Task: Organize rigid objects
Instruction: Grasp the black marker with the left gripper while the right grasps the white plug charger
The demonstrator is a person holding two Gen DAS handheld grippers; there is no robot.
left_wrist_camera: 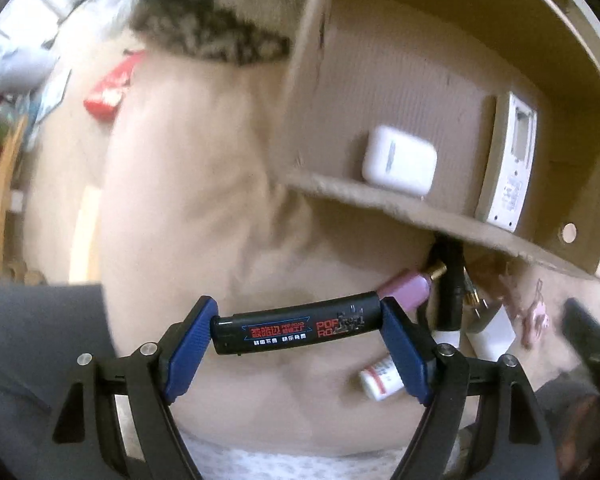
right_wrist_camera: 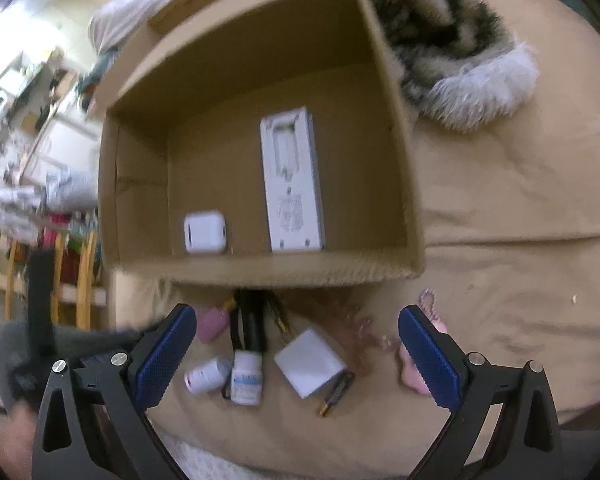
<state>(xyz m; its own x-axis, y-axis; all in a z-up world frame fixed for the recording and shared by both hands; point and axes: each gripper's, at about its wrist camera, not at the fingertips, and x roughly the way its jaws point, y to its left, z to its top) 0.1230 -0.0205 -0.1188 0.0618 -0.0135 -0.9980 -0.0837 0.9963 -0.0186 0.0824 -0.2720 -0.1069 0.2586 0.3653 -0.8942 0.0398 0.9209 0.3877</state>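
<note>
My left gripper [left_wrist_camera: 296, 326] is shut on a black lighter [left_wrist_camera: 296, 326] with red print, held lengthwise between the blue pads above the tan bedding. The open cardboard box [left_wrist_camera: 380, 196] lies up and right of it and holds a white earbud case [left_wrist_camera: 399, 165] and a white remote [left_wrist_camera: 510, 164]. My right gripper [right_wrist_camera: 296, 354] is open and empty, hovering over small items in front of the box [right_wrist_camera: 292, 272]: a white charger cube [right_wrist_camera: 310, 362], two small white bottles [right_wrist_camera: 208, 376], [right_wrist_camera: 247, 378], a pink vial [right_wrist_camera: 214, 324] and a black cable [right_wrist_camera: 252, 320].
A pink hair accessory [right_wrist_camera: 414, 372] lies by the right gripper's right finger. A furry patterned cushion [right_wrist_camera: 460, 48] sits right of the box. A red packet [left_wrist_camera: 112, 88] lies on the bedding at far left. Wooden shelving [right_wrist_camera: 72, 276] stands at the left.
</note>
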